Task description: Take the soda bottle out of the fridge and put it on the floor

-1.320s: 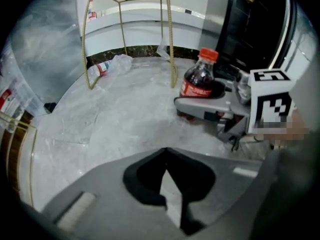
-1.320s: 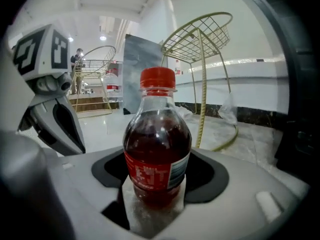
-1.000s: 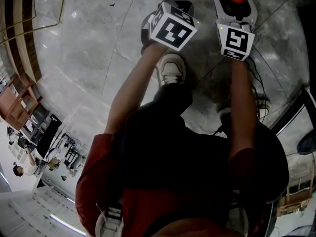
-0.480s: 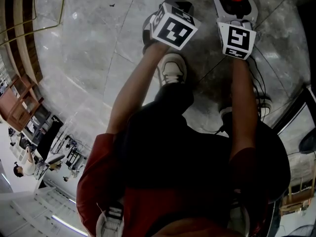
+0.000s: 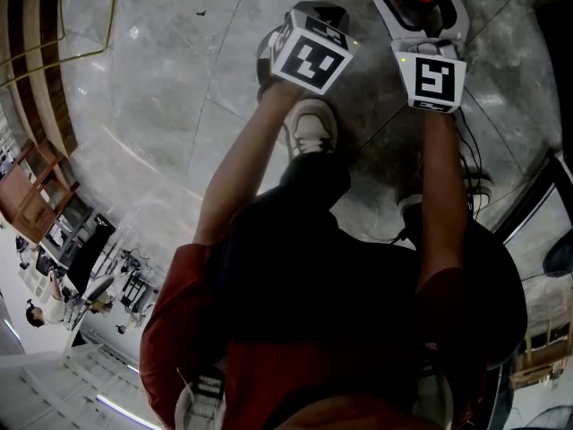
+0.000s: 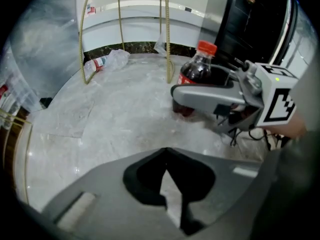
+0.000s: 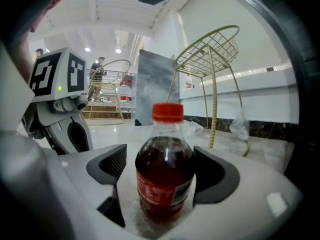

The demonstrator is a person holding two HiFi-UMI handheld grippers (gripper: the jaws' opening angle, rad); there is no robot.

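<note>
— How is the right gripper (image 7: 161,166)?
— Its jaws have just been opening. They stand wide, not squeezing the soda bottle (image 7: 165,184), which is upright between them on the floor (image 6: 120,104).
— And the left gripper (image 6: 166,151)?
— Closed on nothing, just left of the bottle. A gold wire stand (image 7: 212,54) stands farther off

Grey marble floor (image 5: 161,79), gold wire stand (image 7: 214,43)

Soda bottle (image 7: 162,179): red cap, dark brown cola, red label. Floor (image 5: 161,106): grey marble.
</note>
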